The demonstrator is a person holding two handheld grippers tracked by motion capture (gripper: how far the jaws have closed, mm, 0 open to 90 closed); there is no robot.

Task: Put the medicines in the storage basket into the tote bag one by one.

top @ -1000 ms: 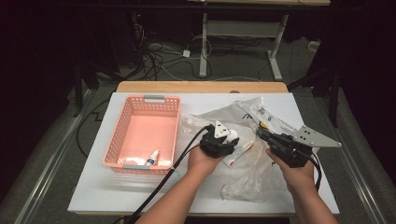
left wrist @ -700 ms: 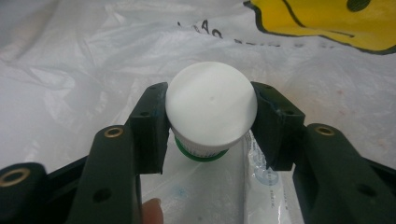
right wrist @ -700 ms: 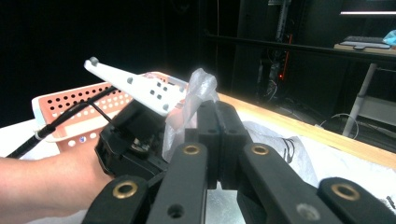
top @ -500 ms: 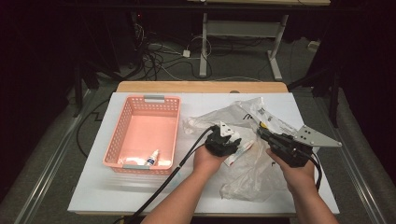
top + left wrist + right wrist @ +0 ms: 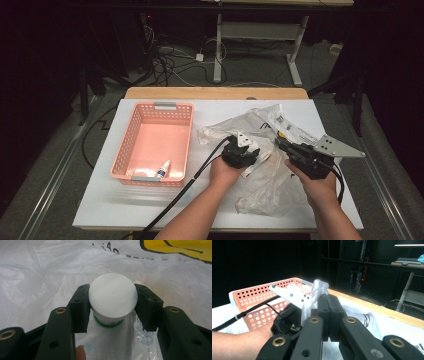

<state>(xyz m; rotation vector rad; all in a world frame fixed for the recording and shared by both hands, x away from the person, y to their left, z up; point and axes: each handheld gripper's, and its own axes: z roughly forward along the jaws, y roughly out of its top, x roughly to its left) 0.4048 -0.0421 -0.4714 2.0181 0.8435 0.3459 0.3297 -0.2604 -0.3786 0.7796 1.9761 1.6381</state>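
A basket [image 5: 152, 142] is sitting on the left half of the bench [image 5: 100, 205], with a small bottle [image 5: 161, 170] lying in its near end. A plastic bag [image 5: 270, 185] is lying to its right.

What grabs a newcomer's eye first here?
The left gripper, its jaws clamped on a white-capped bottle over the crumpled plastic bag at table centre. Beside it, the right gripper pinches a fold of that bag. At left sits a pink basket holding one small dropper bottle.
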